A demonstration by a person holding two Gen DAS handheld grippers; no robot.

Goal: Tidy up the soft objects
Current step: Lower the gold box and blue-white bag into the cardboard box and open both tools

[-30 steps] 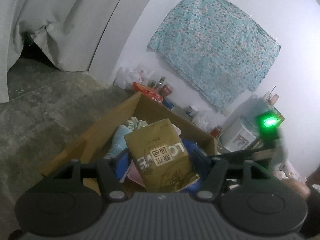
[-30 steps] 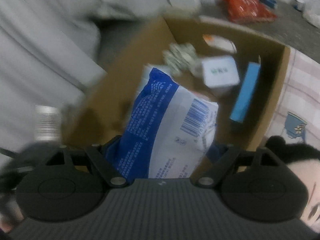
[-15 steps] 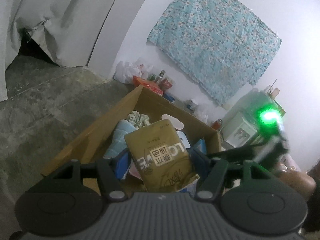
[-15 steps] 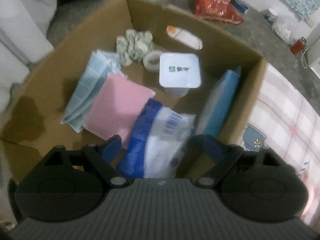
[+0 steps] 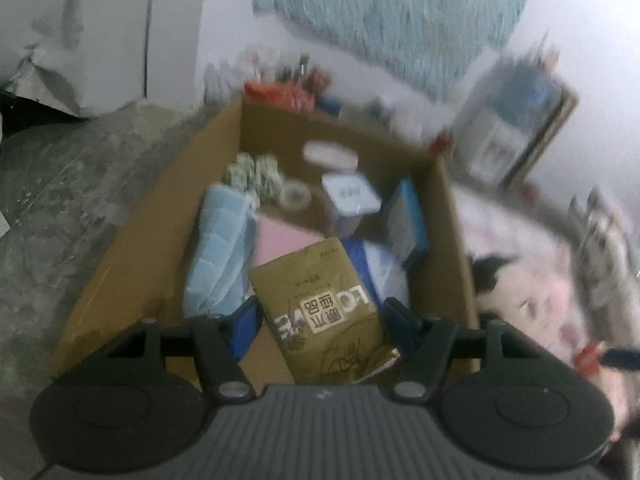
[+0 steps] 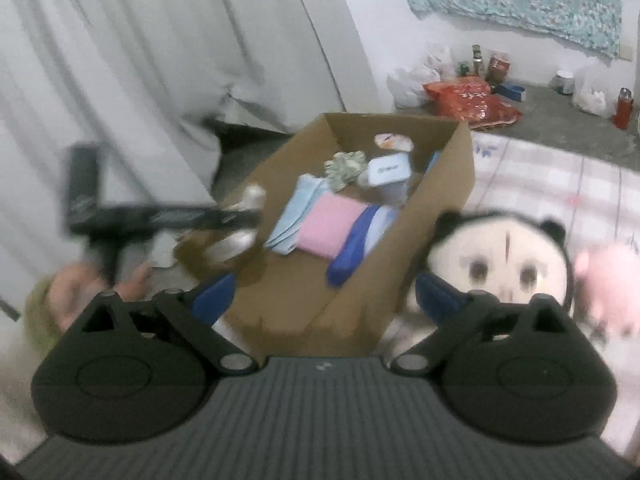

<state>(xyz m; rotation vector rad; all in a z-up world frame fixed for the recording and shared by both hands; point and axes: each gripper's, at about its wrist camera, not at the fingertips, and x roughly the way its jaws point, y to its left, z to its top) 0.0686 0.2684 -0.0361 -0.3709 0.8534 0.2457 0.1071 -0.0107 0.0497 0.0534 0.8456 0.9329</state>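
Note:
My left gripper [image 5: 320, 316] is shut on a gold snack pouch [image 5: 324, 312] and holds it over the near end of an open cardboard box [image 5: 452, 240]. In the box lie a light blue cloth [image 5: 220, 256], a pink pad [image 5: 280, 240], a blue-and-white packet [image 6: 356, 248], a white tub [image 5: 350, 196] and a blue box [image 5: 406, 216]. My right gripper [image 6: 324, 296] is open and empty, pulled back above the box's near wall [image 6: 320, 316]. The left gripper's body shows at the left of the right wrist view [image 6: 160, 216].
A panda plush [image 6: 500, 264] and a pink plush [image 6: 608, 280] lie on a checked cloth [image 6: 560, 184] right of the box. A red snack bag [image 6: 468, 100], bottles and plastic bags stand by the far wall. A white curtain [image 6: 140, 60] hangs at the left.
My right gripper let the blue-and-white packet go into the box, opened and drew back. My left gripper moved forward and tilted down over the box with the gold pouch.

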